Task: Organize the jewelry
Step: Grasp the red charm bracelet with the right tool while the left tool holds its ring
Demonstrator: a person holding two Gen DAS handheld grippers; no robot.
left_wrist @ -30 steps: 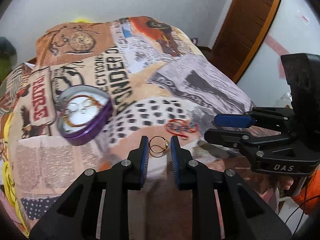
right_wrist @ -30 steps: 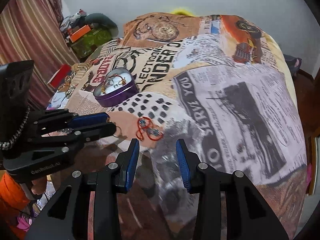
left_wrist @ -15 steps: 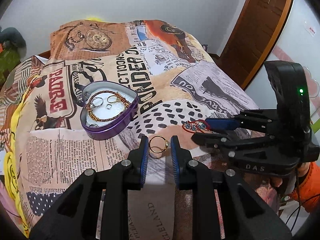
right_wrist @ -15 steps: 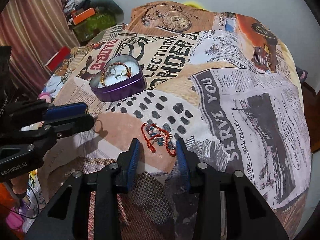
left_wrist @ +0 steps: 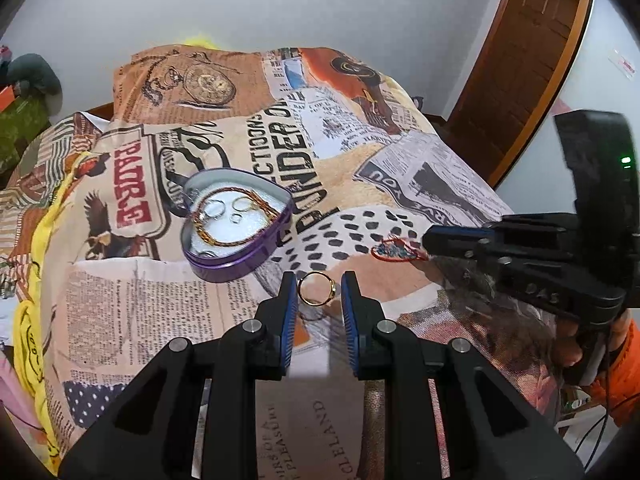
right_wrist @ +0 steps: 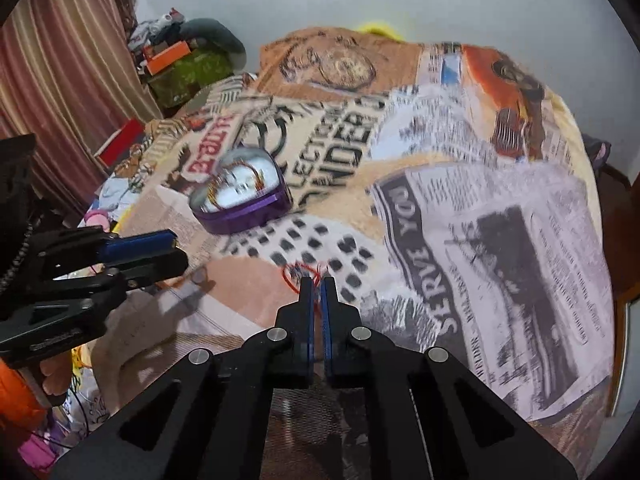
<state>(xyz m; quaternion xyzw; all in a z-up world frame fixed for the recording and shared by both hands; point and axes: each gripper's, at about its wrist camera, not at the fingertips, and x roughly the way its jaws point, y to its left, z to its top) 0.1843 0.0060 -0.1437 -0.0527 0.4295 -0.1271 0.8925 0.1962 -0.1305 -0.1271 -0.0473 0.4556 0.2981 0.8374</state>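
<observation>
two claws (left_wrist: 319, 294) (right_wrist: 317, 292) near bedspread (left_wrist: 360, 168) edge

A purple heart-shaped tin (left_wrist: 236, 220) lay open on the bed, holding a gold chain (left_wrist: 240, 216) and small rings. Near it were a gold ring (left_wrist: 317, 288), upright, and a red bracelet (left_wrist: 396, 249) beyond.

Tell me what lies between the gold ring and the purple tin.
Only printed bedspread between the gold ring and the purple tin, in the left wrist view.
</observation>
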